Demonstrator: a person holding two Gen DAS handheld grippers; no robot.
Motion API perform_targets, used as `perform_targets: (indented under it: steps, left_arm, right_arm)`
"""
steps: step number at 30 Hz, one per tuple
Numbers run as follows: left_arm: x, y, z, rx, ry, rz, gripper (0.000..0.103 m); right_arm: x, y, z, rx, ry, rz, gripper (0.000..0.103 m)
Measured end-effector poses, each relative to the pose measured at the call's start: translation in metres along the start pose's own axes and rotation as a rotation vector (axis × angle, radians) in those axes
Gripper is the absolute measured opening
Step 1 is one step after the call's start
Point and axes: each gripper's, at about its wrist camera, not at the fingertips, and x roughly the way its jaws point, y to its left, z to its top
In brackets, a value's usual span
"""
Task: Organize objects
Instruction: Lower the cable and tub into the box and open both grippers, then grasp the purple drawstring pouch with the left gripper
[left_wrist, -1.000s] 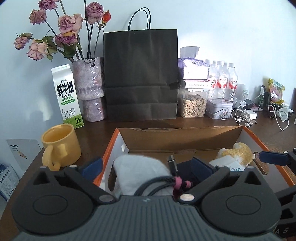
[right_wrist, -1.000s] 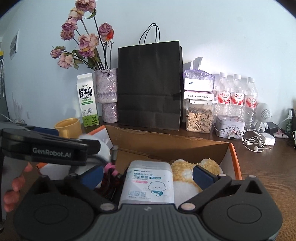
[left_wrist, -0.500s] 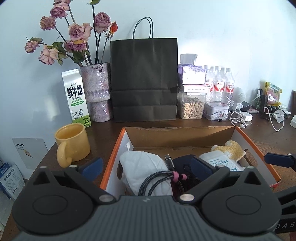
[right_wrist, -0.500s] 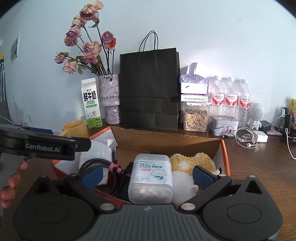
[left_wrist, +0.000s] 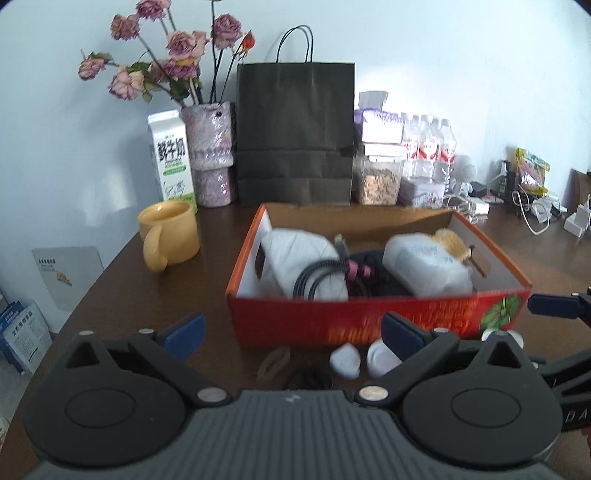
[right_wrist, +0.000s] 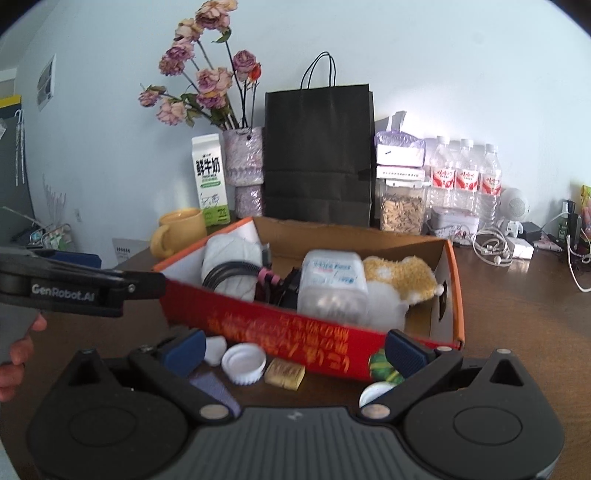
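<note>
Right wrist view, lower centre: ribbed white plastic bottle cap (right_wrist: 243, 363) lies before the red cardboard box (right_wrist: 295, 332). Light, rigid, slick; we'd pinch its rim. Right gripper (right_wrist: 293, 349) and left gripper (left_wrist: 291, 332) both spread, empty.

The left gripper (left_wrist: 291, 330) is level and points toward the far side of the scene, jaws spread wide with nothing between the blue fingertips (left_wrist: 184, 330). The right gripper (right_wrist: 293, 347) has the same attitude, jaws equally wide and empty, its blue fingertips (right_wrist: 404, 352) apart at either side of the view. The two units sit side by side: in the right wrist view the left gripper's black arm enters from the left edge, and in the left wrist view one blue finger of the right gripper projects in at the right edge. A hand (right_wrist: 16, 350) grips the left unit at the near left; only fingers are visible.
</note>
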Motion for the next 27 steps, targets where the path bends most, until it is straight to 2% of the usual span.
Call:
perform_targets:
  steps: [8, 12, 18, 27]
  left_arm:
    - [-0.036, 0.017, -0.048, -0.028, 0.029, 0.011, 0.103]
    - [-0.045, 0.017, -0.068, -0.028, 0.059, -0.008, 0.103]
    - [-0.051, 0.006, -0.08, -0.02, 0.081, -0.095, 0.103]
    - [-0.034, -0.018, -0.08, 0.039, 0.144, -0.208, 0.103]
  right_arm:
    - [-0.026, 0.012, -0.038, -0.005, 0.054, 0.022, 0.103]
    - [-0.036, 0.014, -0.054, 0.001, 0.068, 0.025, 0.103]
    - [-0.048, 0.013, -0.065, -0.007, 0.077, 0.02, 0.103]
    - [-0.047, -0.008, -0.069, 0.022, 0.081, -0.015, 0.103]
